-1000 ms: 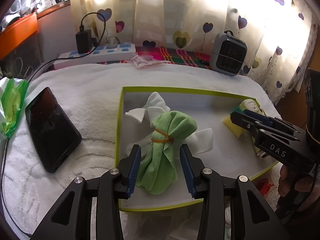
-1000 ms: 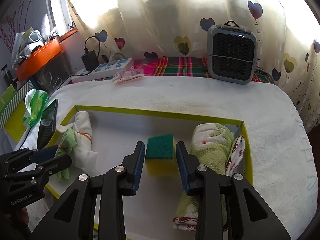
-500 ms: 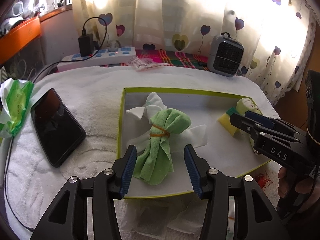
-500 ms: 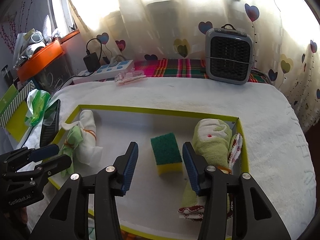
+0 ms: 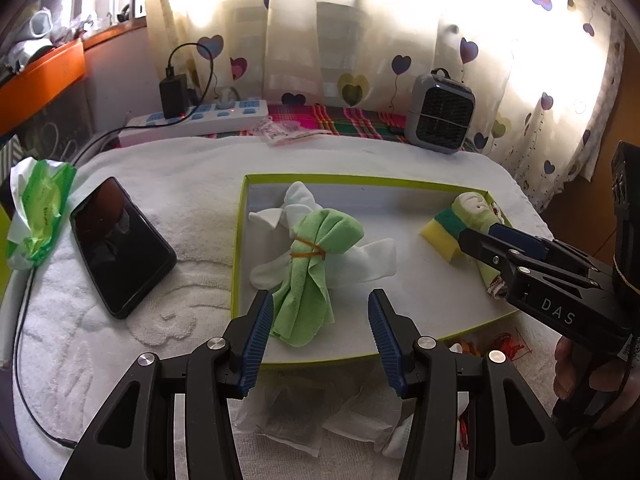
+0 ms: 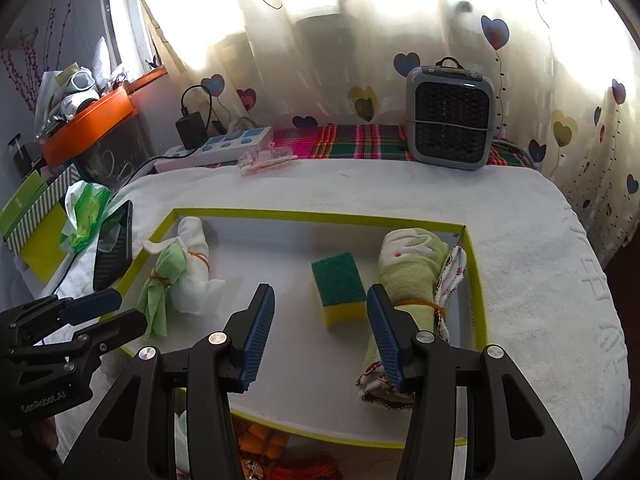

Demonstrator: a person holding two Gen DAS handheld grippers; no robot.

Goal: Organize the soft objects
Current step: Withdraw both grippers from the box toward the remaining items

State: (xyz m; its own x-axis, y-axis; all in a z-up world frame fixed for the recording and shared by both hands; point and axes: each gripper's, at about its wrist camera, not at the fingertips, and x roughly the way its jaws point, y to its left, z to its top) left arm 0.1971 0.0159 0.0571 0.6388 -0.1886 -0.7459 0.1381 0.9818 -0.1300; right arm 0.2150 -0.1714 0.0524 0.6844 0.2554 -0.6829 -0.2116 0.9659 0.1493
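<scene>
Green cloth bundle [image 5: 316,264], tied with an orange rubber band [image 5: 308,254] over white socks [image 5: 360,260], lies in the green-rimmed tray [image 5: 236,264], just ahead of the left gripper [image 5: 320,326]; its lower end reaches between the blue pads, touching neither. Jaws apart, holding nothing. Sponge [image 6: 338,288], green side up, lies ahead of the right gripper [image 6: 320,330], nearer its right jaw. Those jaws have just opened and are empty. Rolled green towel [image 6: 412,276] lies beside the right jaw. Phone [image 5: 120,246] lies outside the tray, beyond the left jaw.
</scene>
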